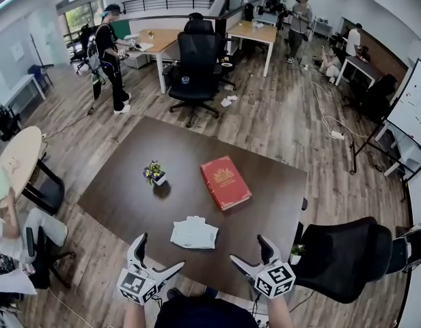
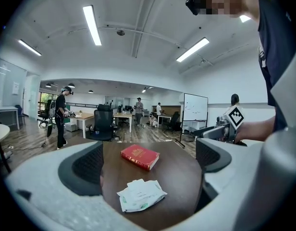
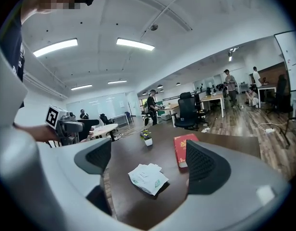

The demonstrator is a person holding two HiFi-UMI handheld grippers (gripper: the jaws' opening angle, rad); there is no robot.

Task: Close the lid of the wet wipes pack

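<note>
Smooth dark wood table [image 1: 125, 200], crinkly plastic wipes pack [image 1: 194, 233], glossy red book [image 1: 225, 182].

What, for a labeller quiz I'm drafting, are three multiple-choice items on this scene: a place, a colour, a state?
1. The wet wipes pack lies: A on the table; B on a shelf; C in a sink.
2. The book is: A blue; B red; C green.
3. The left gripper and right gripper are: A shut on the pack; B shut on the book; C open, holding nothing.
Key: A, it lies flat on the dark table; B, its cover is red; C, each gripper view shows jaws apart, short of the pack.
</note>
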